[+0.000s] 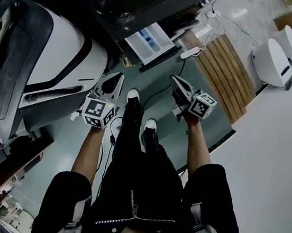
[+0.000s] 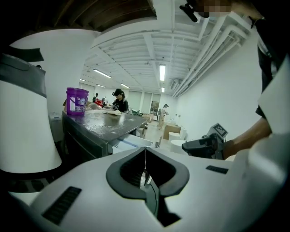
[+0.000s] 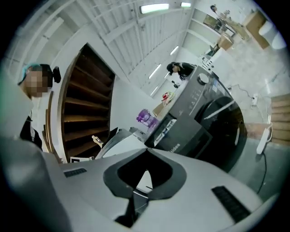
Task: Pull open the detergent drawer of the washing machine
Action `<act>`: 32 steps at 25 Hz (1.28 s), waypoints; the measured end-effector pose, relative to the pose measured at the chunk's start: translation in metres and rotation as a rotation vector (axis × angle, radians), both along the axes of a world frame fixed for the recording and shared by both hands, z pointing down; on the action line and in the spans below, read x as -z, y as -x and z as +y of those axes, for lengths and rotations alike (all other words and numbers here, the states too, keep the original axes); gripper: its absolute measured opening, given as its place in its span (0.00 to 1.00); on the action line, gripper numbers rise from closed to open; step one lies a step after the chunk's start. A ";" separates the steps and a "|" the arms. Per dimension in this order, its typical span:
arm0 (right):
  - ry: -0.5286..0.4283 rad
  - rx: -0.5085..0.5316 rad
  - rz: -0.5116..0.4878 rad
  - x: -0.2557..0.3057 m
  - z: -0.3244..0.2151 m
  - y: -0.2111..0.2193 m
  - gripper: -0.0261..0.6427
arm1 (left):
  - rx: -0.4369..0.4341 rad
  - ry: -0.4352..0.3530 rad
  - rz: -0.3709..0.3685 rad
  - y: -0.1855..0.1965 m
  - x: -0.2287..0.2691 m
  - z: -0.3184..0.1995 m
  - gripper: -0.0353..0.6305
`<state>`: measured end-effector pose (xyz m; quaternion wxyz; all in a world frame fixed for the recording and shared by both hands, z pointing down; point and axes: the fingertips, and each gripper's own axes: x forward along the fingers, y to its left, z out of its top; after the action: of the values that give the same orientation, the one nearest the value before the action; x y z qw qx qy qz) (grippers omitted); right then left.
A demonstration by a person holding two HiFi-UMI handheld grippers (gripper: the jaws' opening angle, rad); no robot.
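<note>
Detergent drawer [image 1: 151, 43] seems already out, ahead between both grippers.
Left gripper [image 1: 113, 80] and right gripper [image 1: 176, 82]: jaws together, empty.

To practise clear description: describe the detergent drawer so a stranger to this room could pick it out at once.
Find the dark washing machine at the top of the head view. A drawer juts from its front, pulled open. It alone is white with blue compartments against the machine's dark front.
</note>
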<state>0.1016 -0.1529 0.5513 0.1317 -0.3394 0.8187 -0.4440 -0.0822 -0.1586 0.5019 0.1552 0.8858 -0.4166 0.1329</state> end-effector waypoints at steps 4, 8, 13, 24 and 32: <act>-0.108 -0.002 0.204 0.033 0.012 0.002 0.05 | 0.020 -0.028 -0.005 -0.003 0.018 0.014 0.09; -0.240 -0.003 0.420 0.067 0.022 0.004 0.04 | 0.039 -0.072 0.000 -0.007 0.040 0.025 0.09; -0.391 -0.054 0.616 0.113 0.034 -0.007 0.04 | 0.046 -0.129 -0.006 -0.013 0.070 0.041 0.09; -0.526 -0.083 0.706 0.176 0.079 -0.009 0.04 | 0.088 -0.217 0.002 -0.015 0.115 0.080 0.09; -0.546 -0.100 0.725 0.180 0.098 -0.008 0.04 | 0.092 -0.230 -0.001 -0.012 0.119 0.102 0.09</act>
<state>0.1097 -0.0550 0.3714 -0.0574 -0.4646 0.8818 -0.0574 -0.0699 -0.0564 0.3834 0.0585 0.8778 -0.4691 0.0775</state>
